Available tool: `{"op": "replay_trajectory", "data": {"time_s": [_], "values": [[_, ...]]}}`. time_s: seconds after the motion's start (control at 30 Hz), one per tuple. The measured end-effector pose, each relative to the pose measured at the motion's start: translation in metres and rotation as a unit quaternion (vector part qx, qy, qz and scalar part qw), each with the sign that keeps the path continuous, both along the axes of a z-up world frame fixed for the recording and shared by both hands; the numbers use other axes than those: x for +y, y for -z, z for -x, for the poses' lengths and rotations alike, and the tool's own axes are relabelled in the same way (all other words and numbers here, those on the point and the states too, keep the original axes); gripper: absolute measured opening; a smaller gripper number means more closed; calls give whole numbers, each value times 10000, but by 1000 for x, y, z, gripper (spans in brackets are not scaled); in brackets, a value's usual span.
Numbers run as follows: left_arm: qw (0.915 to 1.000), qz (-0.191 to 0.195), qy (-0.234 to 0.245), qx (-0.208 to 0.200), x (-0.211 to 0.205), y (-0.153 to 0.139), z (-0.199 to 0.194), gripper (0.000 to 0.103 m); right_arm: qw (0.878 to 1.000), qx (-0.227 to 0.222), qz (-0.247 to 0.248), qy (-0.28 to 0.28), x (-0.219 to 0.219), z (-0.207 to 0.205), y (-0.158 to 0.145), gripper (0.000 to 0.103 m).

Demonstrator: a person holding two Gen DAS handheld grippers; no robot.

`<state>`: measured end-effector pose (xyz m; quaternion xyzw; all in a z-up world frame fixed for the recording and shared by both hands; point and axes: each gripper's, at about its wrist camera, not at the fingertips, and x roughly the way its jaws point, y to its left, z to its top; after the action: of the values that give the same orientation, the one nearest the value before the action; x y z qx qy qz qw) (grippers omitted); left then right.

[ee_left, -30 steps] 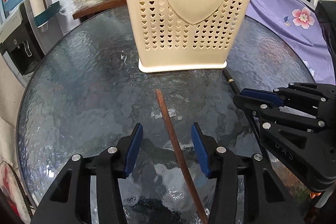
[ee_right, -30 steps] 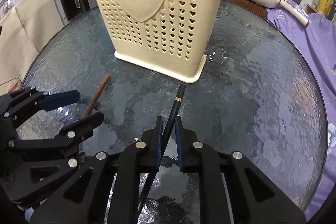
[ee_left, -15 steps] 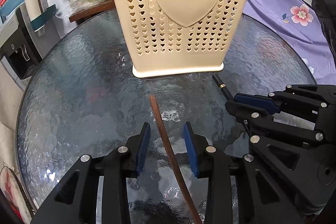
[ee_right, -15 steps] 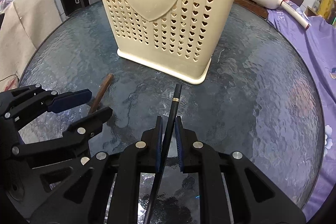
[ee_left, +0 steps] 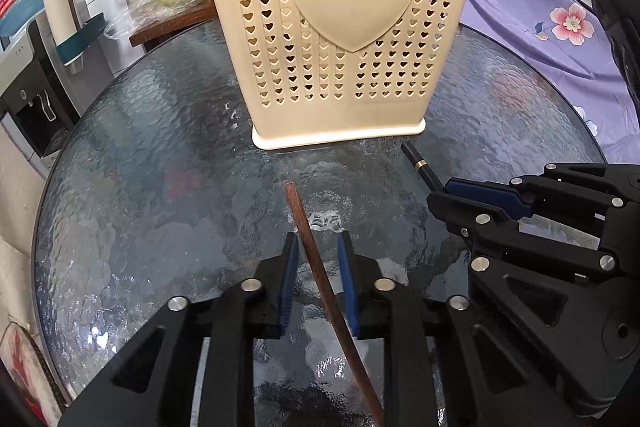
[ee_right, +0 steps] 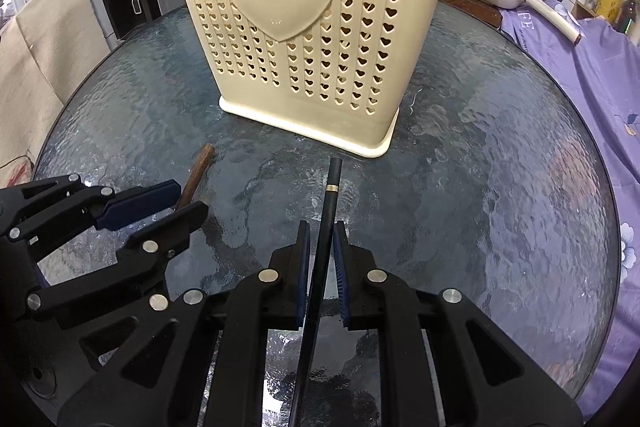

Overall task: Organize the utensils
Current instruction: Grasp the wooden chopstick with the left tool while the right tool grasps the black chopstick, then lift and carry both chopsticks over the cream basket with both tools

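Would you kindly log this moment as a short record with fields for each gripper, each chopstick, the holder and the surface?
left gripper: jaws just closing around brown chopstick; small gaps to the pads visible
right gripper: shut on black chopstick
brown chopstick: between the left jaws, tip toward holder
black chopstick: gold band near tip, tip toward holder
holder: cream heart-perforated basket, upright
surface: round textured glass table

Basket [ee_left: 340, 39] upright at bench [ee_left: 140, 187] centre, wooden chopstick [ee_left: 316, 267] before it at left, dark chopstick [ee_right: 326, 219] at right
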<state>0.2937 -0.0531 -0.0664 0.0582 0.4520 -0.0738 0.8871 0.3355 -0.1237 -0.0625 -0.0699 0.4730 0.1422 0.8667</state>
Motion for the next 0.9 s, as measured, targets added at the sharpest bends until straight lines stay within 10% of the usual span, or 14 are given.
{"op": "replay_trajectory", "data": {"time_s": [0.9], "values": [[9976,664,-115,-166,22,-19,9,6,9894,42,-1453,55,-27,5,-6,8]]}}
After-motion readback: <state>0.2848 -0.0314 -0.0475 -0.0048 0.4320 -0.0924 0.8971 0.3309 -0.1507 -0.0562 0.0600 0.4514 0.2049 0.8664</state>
